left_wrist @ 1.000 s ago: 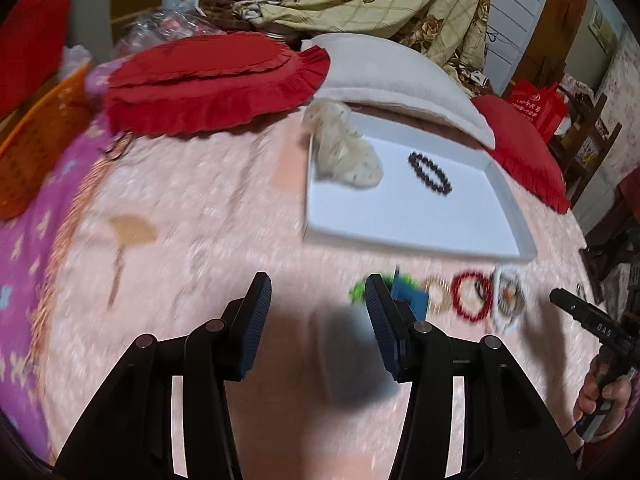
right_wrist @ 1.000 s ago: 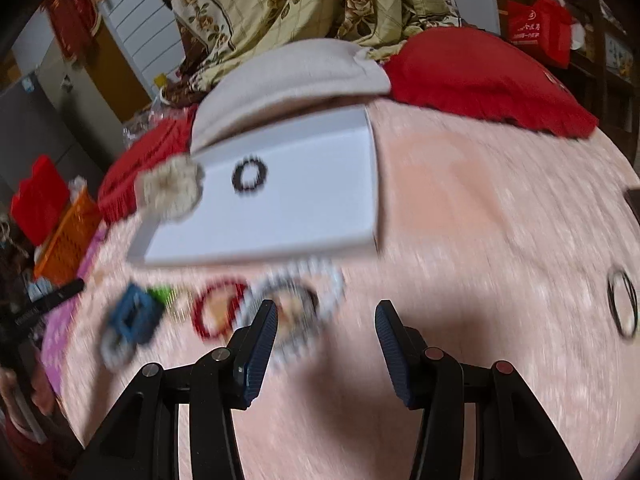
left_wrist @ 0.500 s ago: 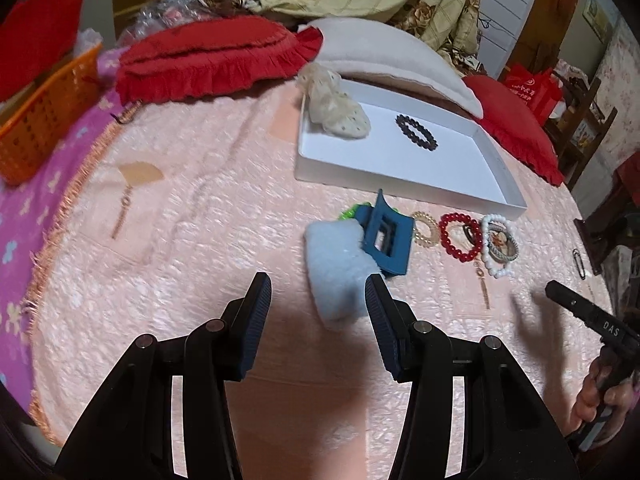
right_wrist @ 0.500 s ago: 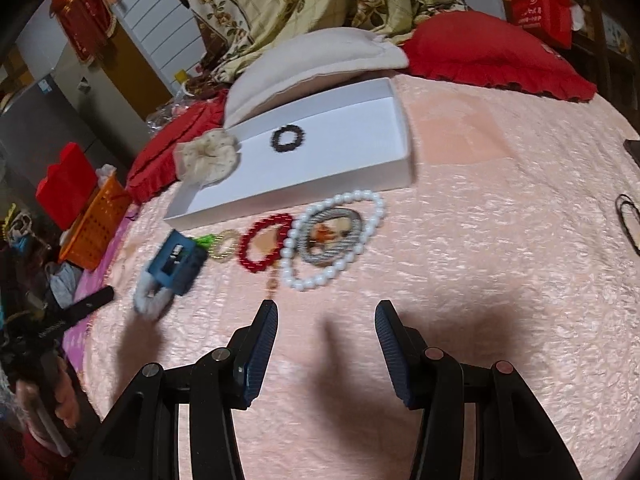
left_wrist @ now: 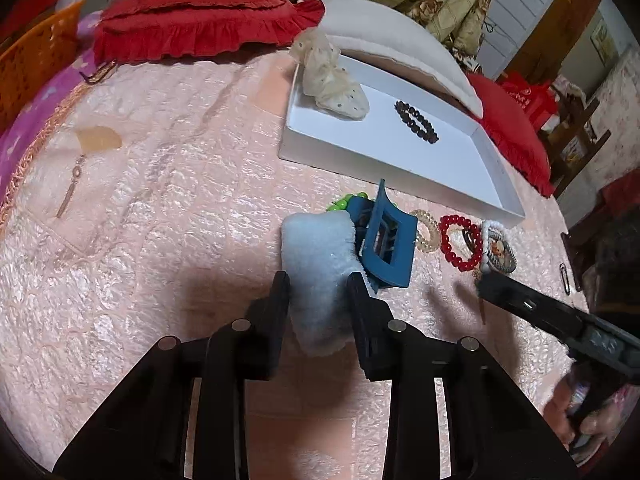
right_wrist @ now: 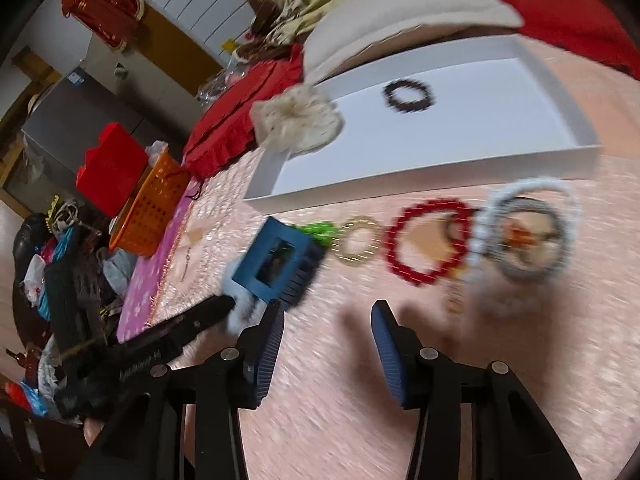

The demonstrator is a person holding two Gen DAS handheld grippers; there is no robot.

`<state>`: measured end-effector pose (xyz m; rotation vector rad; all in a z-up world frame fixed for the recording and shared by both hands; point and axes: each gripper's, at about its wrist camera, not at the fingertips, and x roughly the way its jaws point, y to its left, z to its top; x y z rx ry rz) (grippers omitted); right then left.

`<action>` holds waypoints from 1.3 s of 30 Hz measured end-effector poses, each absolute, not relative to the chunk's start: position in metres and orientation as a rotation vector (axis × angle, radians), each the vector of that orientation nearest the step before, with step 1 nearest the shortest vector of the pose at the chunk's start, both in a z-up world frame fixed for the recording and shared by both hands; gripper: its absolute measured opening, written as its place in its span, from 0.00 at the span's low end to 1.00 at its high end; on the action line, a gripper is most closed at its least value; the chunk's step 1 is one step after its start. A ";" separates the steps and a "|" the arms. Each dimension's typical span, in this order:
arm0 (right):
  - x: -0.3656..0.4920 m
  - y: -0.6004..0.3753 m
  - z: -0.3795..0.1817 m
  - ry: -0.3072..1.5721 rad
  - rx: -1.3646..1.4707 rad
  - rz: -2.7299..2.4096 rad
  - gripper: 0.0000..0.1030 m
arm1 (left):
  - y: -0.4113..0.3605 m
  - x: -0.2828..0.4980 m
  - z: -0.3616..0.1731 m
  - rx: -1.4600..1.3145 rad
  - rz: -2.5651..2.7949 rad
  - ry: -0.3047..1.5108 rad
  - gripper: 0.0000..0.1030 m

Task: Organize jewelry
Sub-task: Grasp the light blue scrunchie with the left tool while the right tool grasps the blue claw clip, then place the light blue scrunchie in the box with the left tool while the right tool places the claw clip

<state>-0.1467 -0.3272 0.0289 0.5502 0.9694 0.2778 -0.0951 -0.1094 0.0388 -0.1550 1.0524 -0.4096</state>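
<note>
A light-blue fluffy hair tie lies on the pink bedspread against a blue claw clip. My left gripper straddles the fluffy tie, its jaws closing and its pads touching the fluff on both sides. Right of the clip runs a row: green beads, a gold coil tie, a red bead bracelet and a pearl bracelet. Behind them a white tray holds a black bead bracelet and a cream scrunchie. My right gripper hovers before the row, jaws closing on nothing.
Red pillows and a white pillow lie behind the tray. An orange basket stands at the bed's left edge. An earring on a card lies far left, and a black loop far right.
My left gripper has sunk onto the fluffy tie and its jaws have narrowed around it. The right gripper has swung left along the row, toward the blue clip.
</note>
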 end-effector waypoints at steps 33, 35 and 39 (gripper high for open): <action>-0.143 -0.357 0.066 0.876 0.635 0.238 0.12 | -0.130 -0.131 0.104 -0.104 -0.502 0.942 0.19; -0.144 -0.375 0.076 0.850 0.636 0.204 0.12 | -0.139 -0.124 0.111 -0.090 -0.511 0.936 0.19; -0.135 -0.409 0.092 0.814 0.618 0.126 0.12 | -0.164 -0.096 0.122 -0.042 -0.515 0.926 0.19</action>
